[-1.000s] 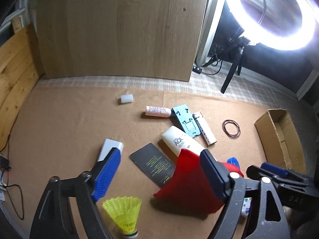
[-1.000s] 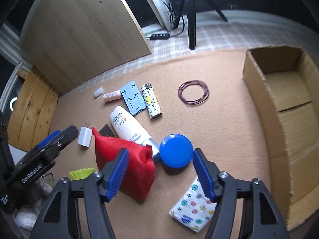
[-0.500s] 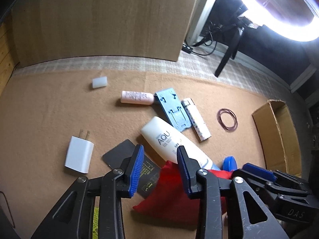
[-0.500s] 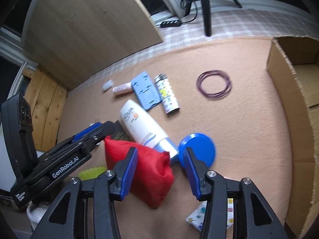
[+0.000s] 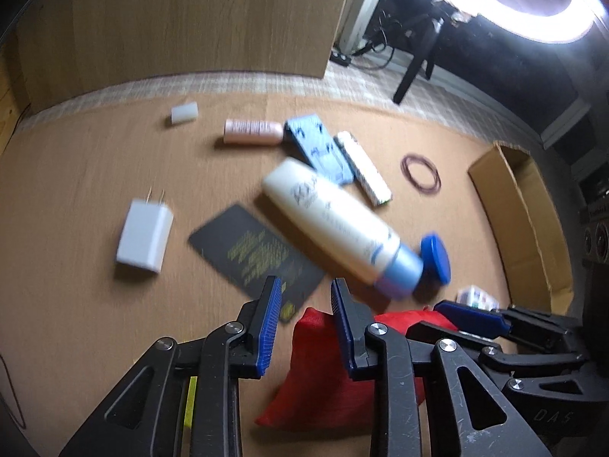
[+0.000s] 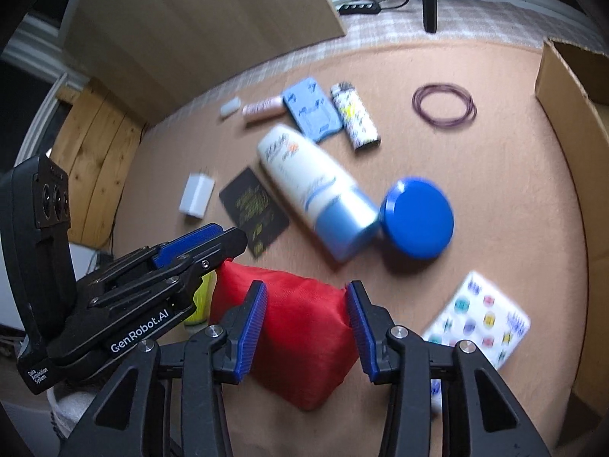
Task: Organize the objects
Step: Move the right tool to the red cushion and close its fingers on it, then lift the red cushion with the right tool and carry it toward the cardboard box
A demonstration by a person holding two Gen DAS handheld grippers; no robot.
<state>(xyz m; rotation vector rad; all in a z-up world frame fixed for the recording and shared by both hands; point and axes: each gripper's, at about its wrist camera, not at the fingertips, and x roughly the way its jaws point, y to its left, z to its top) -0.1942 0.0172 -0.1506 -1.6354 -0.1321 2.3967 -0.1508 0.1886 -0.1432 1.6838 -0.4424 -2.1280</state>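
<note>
A red cloth pouch [image 6: 304, 327] lies on the tan mat, also in the left wrist view [image 5: 316, 373]. My right gripper [image 6: 304, 323] is partly open, its jaws astride the pouch; whether the pads touch it I cannot tell. My left gripper [image 5: 302, 323] is narrowly open at the pouch's left corner, holding nothing. Beyond lie a white sunscreen bottle [image 6: 316, 190], a blue round lid [image 6: 416, 222], a black card [image 6: 253, 207] and a white charger [image 6: 196, 194].
An open cardboard box [image 6: 571, 122] stands at the right. A patterned packet [image 6: 483, 323], a hair-tie ring [image 6: 443, 104], a lighter [image 6: 354, 114], a blue stand [image 6: 310, 108], a pink tube [image 6: 262, 108] and a yellow shuttlecock [image 6: 201, 297] lie around. A wood panel stands behind.
Both grippers have narrowed and moved down and forward onto the red pouch. The right jaws now stand on either side of it.
</note>
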